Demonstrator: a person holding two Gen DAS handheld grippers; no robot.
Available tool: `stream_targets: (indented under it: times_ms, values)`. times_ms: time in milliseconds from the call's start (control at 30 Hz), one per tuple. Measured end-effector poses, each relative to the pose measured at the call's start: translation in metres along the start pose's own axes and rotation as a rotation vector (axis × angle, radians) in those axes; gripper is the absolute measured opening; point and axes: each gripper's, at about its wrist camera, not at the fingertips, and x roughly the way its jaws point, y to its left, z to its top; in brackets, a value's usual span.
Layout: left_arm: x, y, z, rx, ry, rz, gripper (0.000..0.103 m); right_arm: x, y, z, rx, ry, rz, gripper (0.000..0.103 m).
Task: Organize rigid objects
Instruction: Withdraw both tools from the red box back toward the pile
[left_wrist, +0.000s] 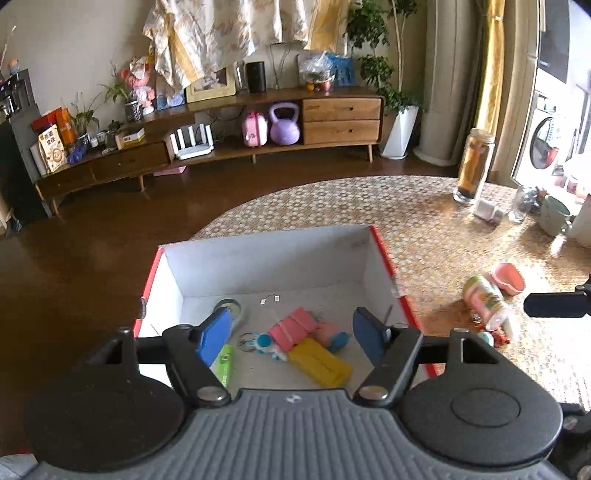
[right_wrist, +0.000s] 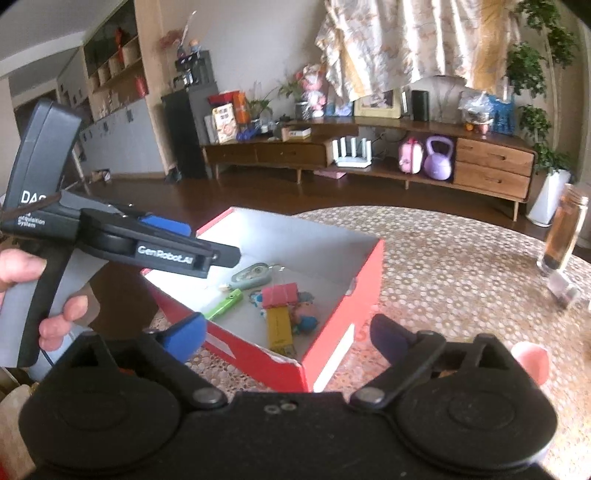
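Nearest, both the left hand-held gripper (left_wrist: 291, 332) and the right hand-held gripper (right_wrist: 288, 336) stand wide apart with nothing between the blue pads. Below them the red-sided, white-lined cardboard box (left_wrist: 258, 266) holds a yellow plastic block (left_wrist: 319, 362), pink clips and a green tube, probably light, stiff and slick. Farther right on the patterned counter (left_wrist: 424, 221) lies a pink-and-green canister (left_wrist: 485, 299), likely light and apt to roll; take it across its middle.

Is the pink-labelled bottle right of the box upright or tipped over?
Tipped over: the pink-labelled bottle lies on its side on the table, outside the red box.
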Motion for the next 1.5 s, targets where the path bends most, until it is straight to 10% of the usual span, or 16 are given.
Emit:
stream_targets:
  times_ms: [767, 1500]
  values:
    - [-0.002, -0.111, -0.028, 0.021, -0.031, -0.156, 0.100, -0.081, -0.091, -0.083, 0.108, 0.007, -0.159, 0.103]
    - [0.090, -0.192, -0.009, 0.034, 0.056, -0.181, 0.100, -0.033, -0.195, -0.094, 0.031, 0.046, -0.320, 0.103]
